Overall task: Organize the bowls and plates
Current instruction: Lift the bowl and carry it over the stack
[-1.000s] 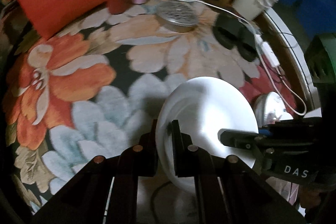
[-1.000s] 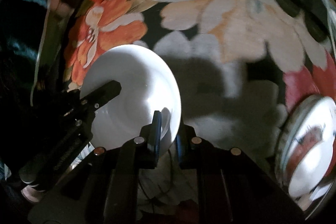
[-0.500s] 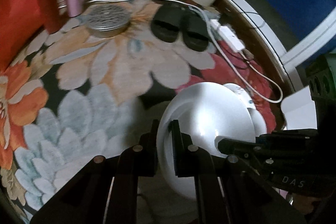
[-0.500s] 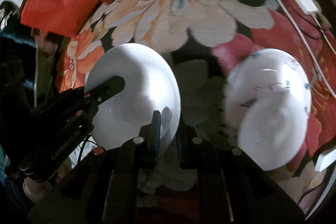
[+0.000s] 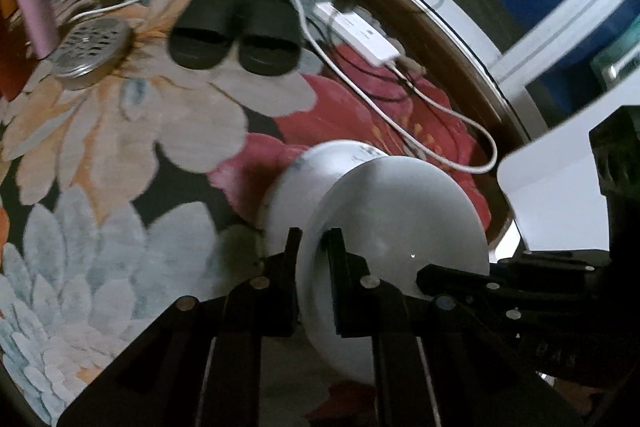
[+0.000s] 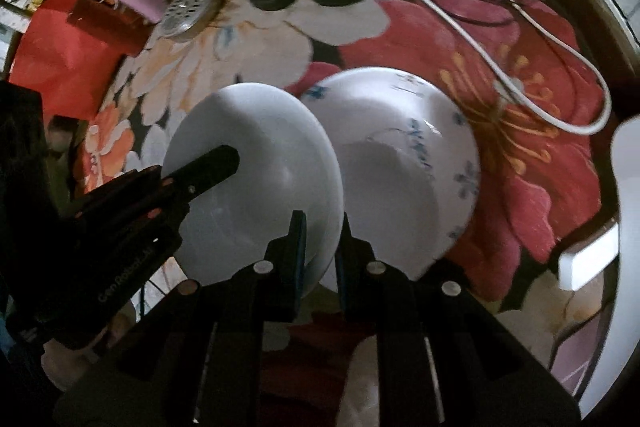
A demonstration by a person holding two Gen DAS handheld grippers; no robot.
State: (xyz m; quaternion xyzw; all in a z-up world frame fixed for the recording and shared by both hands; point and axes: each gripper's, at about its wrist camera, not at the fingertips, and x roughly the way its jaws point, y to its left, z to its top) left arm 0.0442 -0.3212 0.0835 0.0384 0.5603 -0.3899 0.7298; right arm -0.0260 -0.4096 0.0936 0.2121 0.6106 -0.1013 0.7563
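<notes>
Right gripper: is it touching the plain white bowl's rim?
Touching. Right wrist view: the right gripper fingers pinch the plain white bowl rim, no gap visible.

glossy white ceramic bowl (image 6: 256, 163)

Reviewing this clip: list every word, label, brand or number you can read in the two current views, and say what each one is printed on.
"Gen Robot.AI", dim and only roughly legible: on the body of the left gripper, seen in the right wrist view.
Light lettering, too dark and blurred to read: on the body of the right gripper, seen in the left wrist view.
Blue marks on the patterned bowl: decoration, not readable text.
Plain white bowl: no text.
</notes>
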